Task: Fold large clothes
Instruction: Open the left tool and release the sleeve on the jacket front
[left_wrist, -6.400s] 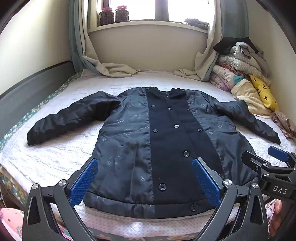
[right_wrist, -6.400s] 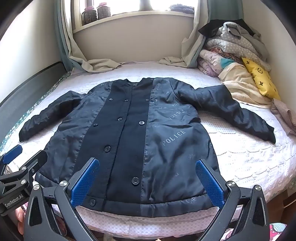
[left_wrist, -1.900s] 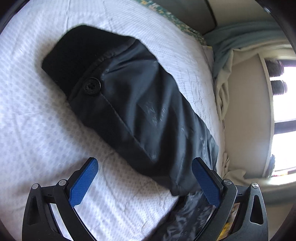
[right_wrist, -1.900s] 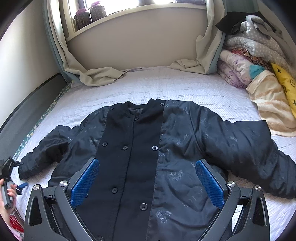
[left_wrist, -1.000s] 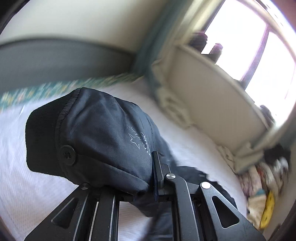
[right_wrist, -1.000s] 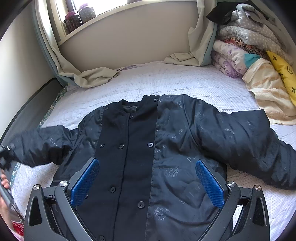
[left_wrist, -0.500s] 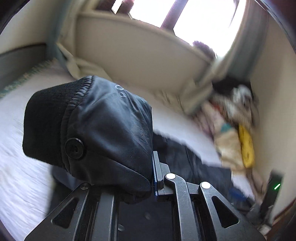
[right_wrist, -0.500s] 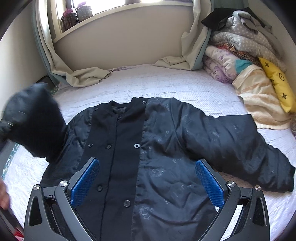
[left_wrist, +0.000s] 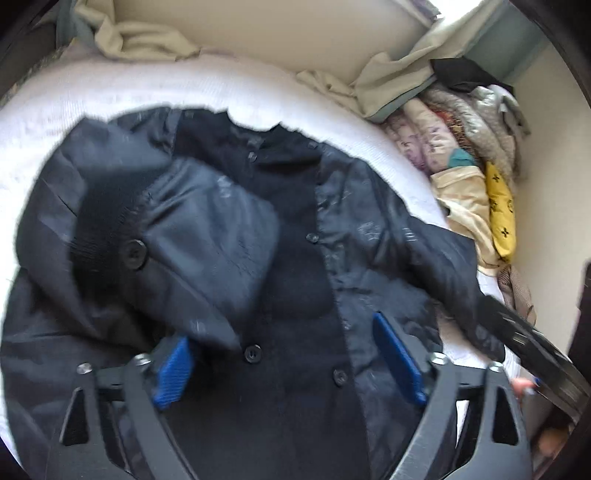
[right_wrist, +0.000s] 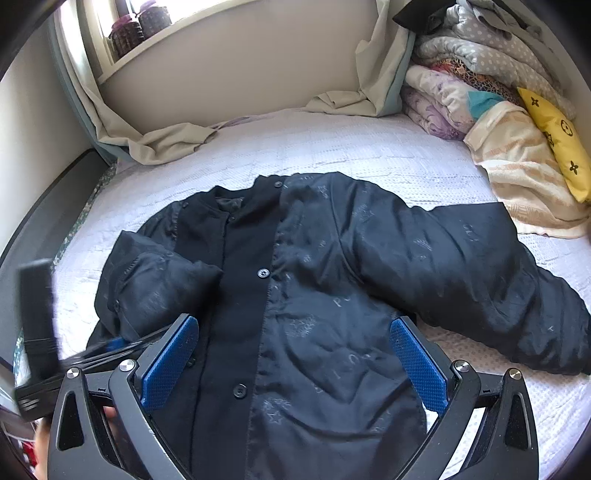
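**Dark coat on the bed, one sleeve folded in**

Covering most of the white textured bedspread (right_wrist: 332, 155), a large dark navy padded coat with a black buttoned front panel (right_wrist: 295, 295) lies face up, collar toward the beige wall under the window. Its sleeve on the right of the right wrist view (right_wrist: 480, 273) stretches out flat across the bed toward a heap of folded blankets and quilts (right_wrist: 472, 85), which is topped by a yellow patterned cushion (right_wrist: 554, 133). The other sleeve (left_wrist: 192, 236) is folded inward and rests on the coat's chest, its black knitted cuff (left_wrist: 99, 225) and a round black button showing in the blurred left wrist view.

Above the coat's front, the left gripper (left_wrist: 288, 365) has its blue-padded jaws spread wide with nothing between them; the folded sleeve's edge lies just beside its left pad. The right gripper (right_wrist: 295, 362) hovers over the coat's lower front, jaws also wide apart and empty.
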